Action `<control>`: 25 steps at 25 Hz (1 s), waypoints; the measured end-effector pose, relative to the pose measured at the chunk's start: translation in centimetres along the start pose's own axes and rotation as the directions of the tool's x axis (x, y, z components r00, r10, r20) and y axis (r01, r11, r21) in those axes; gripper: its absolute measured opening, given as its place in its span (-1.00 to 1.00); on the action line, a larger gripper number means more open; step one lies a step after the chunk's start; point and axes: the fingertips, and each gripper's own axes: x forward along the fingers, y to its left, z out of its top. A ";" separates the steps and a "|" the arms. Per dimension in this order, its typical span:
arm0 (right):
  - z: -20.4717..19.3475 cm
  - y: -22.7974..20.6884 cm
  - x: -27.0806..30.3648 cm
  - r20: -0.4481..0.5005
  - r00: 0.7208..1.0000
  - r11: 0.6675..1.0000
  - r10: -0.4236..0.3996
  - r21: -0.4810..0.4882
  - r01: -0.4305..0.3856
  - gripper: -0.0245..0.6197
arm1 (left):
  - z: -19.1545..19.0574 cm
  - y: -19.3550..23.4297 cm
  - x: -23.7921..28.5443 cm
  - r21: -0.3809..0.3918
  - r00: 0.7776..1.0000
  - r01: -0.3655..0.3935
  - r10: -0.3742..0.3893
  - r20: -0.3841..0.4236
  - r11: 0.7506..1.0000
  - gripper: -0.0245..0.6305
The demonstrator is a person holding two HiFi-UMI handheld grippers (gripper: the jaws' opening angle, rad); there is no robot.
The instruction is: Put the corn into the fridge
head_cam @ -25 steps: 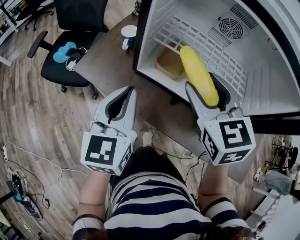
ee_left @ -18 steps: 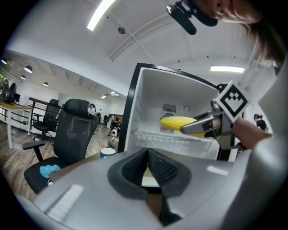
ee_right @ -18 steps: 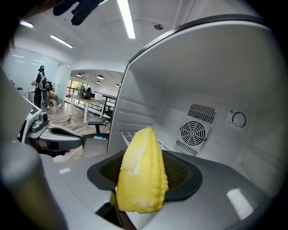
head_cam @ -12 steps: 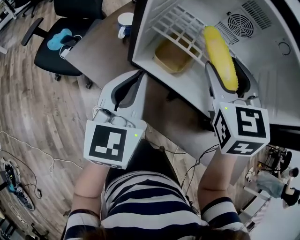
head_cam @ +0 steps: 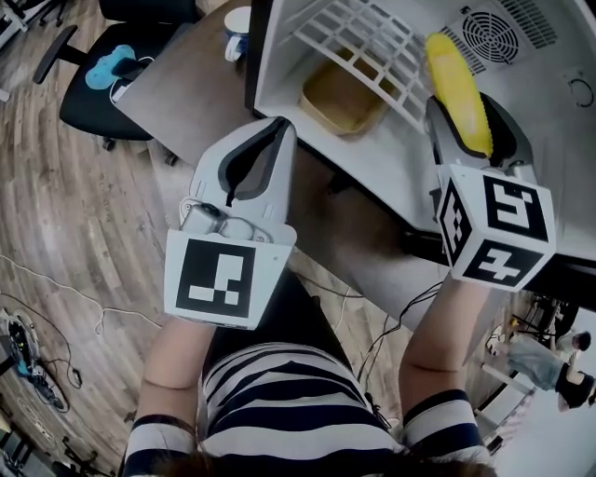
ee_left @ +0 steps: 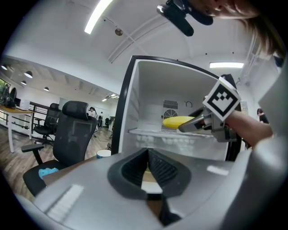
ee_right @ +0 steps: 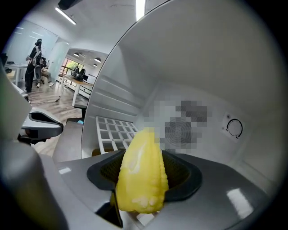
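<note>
Right tongs [head_cam: 471, 119] pinch the corn [head_cam: 456, 86] inside the fridge [head_cam: 386, 177] at 1 o'clock, ready for placing; left tongs [head_cam: 276, 130] pressed together.

This is an open-plan office: black swivel chairs [ee_left: 74, 130] stand on a wood-look floor [head_cam: 65, 214], and white desks [ee_right: 83, 90] run back under long ceiling strip lights [ee_left: 100, 15], with people [ee_right: 35, 63] standing in the background. A small fridge [head_cam: 372, 158] and a mug [head_cam: 237, 23] share a brown table [head_cam: 186, 102], and cables [head_cam: 47, 277] trail across the floor.
</note>
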 end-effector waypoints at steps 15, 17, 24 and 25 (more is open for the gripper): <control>-1.3 -0.3 1.5 -0.036 0.999 0.999 0.025 0.026 -0.024 -0.11 | -2.2 -1.1 1.2 -0.002 0.999 0.007 -0.007 -0.033 1.000 -0.93; -1.3 -0.3 1.5 -0.031 0.999 0.999 0.026 0.023 -0.026 -0.11 | -2.3 -1.3 1.3 -0.002 0.999 0.010 -0.010 -0.036 1.000 -0.93; -1.2 -0.4 1.5 0.002 1.000 1.000 0.011 -0.003 -0.011 -0.11 | -2.7 -1.5 1.7 -0.012 0.999 0.012 -0.012 -0.043 1.000 -0.93; -1.2 -0.4 1.5 0.007 1.000 1.000 0.009 -0.005 -0.009 -0.11 | -2.7 -1.5 1.7 -0.018 0.999 0.012 -0.012 -0.042 1.000 -0.93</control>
